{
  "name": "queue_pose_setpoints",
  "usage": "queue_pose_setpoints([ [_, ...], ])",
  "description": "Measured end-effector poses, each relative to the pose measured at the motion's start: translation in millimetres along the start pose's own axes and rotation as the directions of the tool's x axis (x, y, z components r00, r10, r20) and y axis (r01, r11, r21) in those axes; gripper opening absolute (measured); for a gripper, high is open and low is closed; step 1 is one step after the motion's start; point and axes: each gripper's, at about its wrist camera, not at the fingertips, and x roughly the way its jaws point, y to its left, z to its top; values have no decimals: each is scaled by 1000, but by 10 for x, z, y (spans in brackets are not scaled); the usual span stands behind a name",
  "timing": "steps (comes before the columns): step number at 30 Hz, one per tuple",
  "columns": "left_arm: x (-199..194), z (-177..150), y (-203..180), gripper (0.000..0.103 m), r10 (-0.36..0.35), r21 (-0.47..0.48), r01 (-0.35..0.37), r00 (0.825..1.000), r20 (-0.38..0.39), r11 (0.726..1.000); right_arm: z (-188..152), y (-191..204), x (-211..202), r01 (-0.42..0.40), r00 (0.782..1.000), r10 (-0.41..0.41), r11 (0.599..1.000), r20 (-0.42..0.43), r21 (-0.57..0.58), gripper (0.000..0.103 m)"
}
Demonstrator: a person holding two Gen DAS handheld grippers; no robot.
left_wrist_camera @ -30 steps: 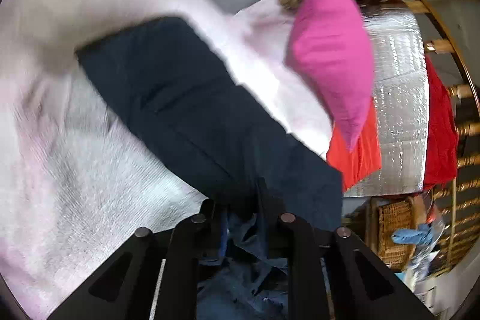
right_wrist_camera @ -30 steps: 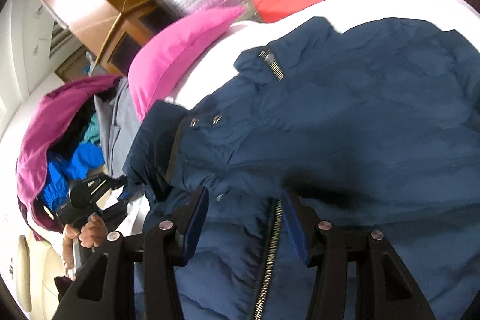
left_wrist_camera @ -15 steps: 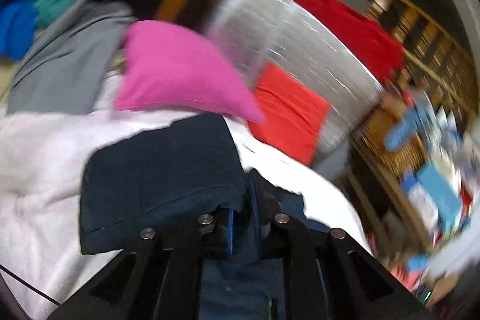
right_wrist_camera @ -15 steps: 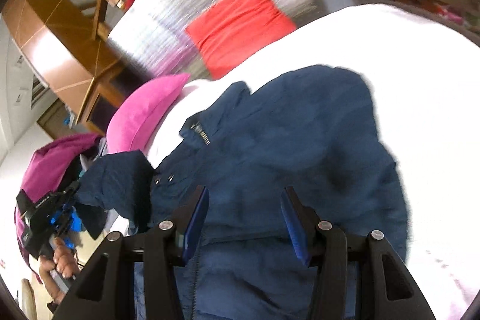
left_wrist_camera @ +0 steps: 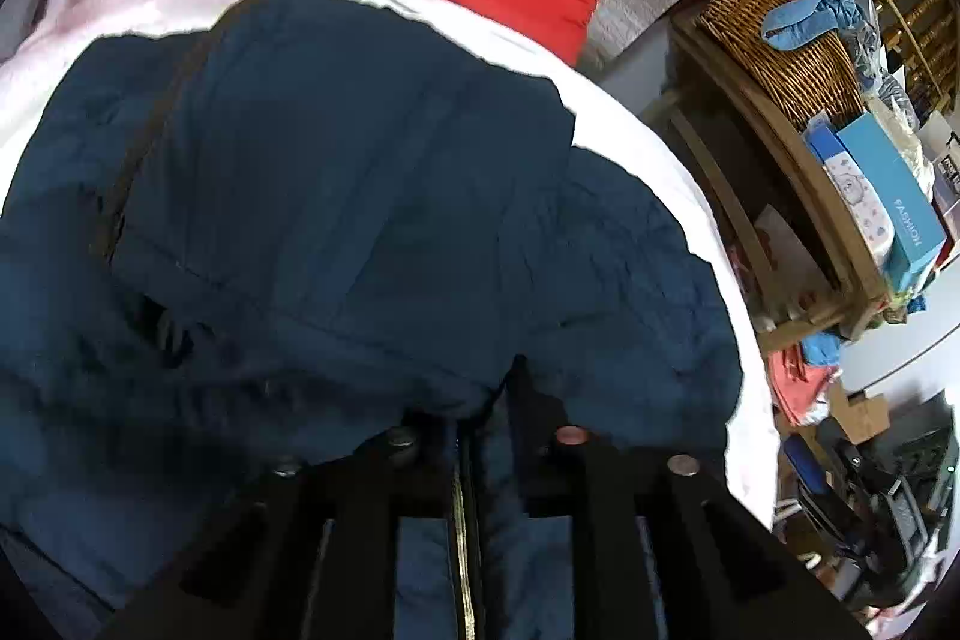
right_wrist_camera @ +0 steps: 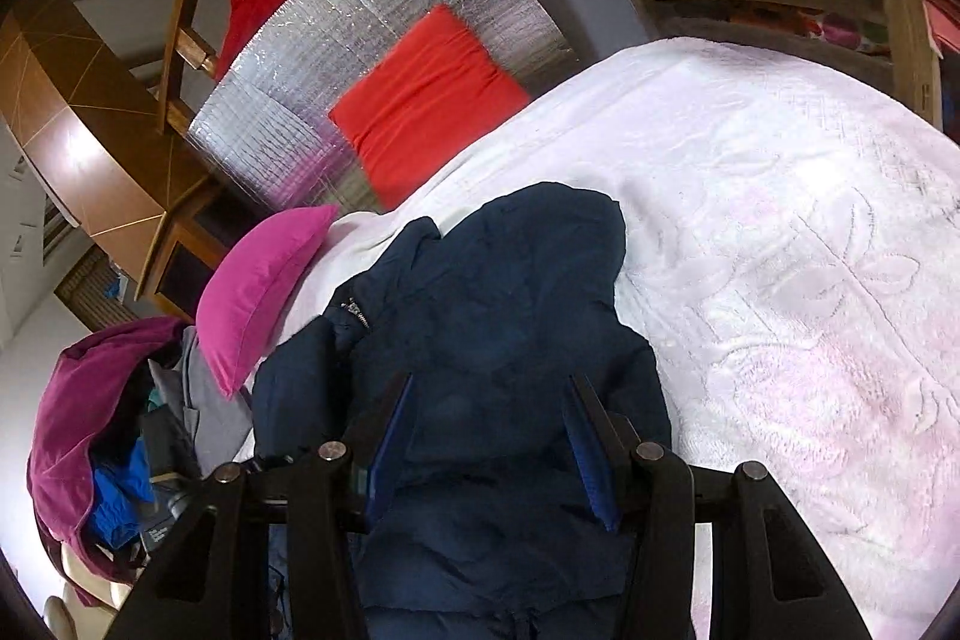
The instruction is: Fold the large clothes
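Navy jacket (left_wrist_camera: 336, 196) pinched in left gripper (left_wrist_camera: 480, 436); right gripper (right_wrist_camera: 489, 436) apart; wicker basket (left_wrist_camera: 780, 34) fuller in left view.

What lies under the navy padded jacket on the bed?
The navy padded jacket lies on a white embossed blanket, which shows around its far and right edges. Whatever sits beneath the jacket's middle is covered by the fabric.

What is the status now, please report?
Left gripper shut on navy jacket. Right gripper open above it. Jacket on white blanket; pink pillow alongside.
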Motion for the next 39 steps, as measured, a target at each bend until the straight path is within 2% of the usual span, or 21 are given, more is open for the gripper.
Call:
queue_pose_setpoints([
  [2,-163,-21,37,71,-41,-17,41,999,-15,999,-6,60,20,0,1000,0,1000,-7,-15,55],
  [3,-301,-38,68,76,-54,-22,54,999,-7,998,-20,120,30,-2,1000,1,1000,-13,-29,56],
  [5,-561,-60,111,76,-93,-4,93,996,7,996,-44,209,63,-3,1000,2,999,-22,-49,64],
  [8,-953,-116,255,76,-115,47,114,993,32,992,-121,403,146,-11,999,8,996,-39,-86,66],
  [11,-1248,-66,539,76,-17,24,14,993,120,1000,-209,649,253,-18,998,8,988,-68,-151,66],
  [13,-1376,-23,824,76,92,-54,-84,983,160,995,-289,889,370,-22,995,1,976,-95,-216,68],
  [14,-1415,4,1000,76,158,-115,-140,972,172,984,-316,971,419,-23,994,-2,970,-106,-240,70],
  [16,-1438,41,1261,76,224,-203,-190,961,160,960,-409,1240,572,-25,991,-19,947,-135,-319,72],
  [19,-1342,43,1513,76,260,-305,-217,960,108,927,-590,1676,801,-22,986,-60,880,-157,-474,82],
  [22,-1230,79,1572,76,275,-342,-234,958,77,910,-793,2079,1069,-9,979,-123,771,-162,-636,83],
  [25,-1102,136,1557,76,313,-360,-280,949,36,890,-914,2291,1274,7,975,-167,689,-149,-724,83],
  [26,-1071,149,1553,76,325,-360,-295,945,25,885,-962,2375,1355,15,973,-184,648,-137,-761,83],
  [28,-992,92,1624,76,333,-354,-308,943,8,883,-1035,2451,1475,20,969,-210,585,-128,-811,85],
  [29,-949,99,1635,76,331,-353,-309,944,2,883,-1098,2498,1582,33,963,-245,531,-116,-847,85],
  [32,-894,103,1631,76,336,-350,-318,942,-10,881,-1230,2541,1803,65,946,-316,407,-74,-911,85],
  [33,-886,99,1625,76,338,-347,-322,941,-14,881,-1286,2551,1874,91,941,-337,352,-35,-932,85],
  [35,-859,104,1593,76,340,-340,-326,940,-19,882,-1297,2542,1939,154,937,-346,302,43,-941,85],
  [36,-843,116,1579,76,342,-338,-328,940,-20,882,-1250,2531,1945,176,938,-342,319,61,-931,84],
  [37,-831,119,1566,76,342,-335,-329,940,-21,883,-1191,2514,1939,188,940,-334,355,64,-916,84],
  [39,-816,125,1535,76,340,-328,-328,940,-21,886,-922,2419,1853,188,958,-284,524,38,-831,82],
])
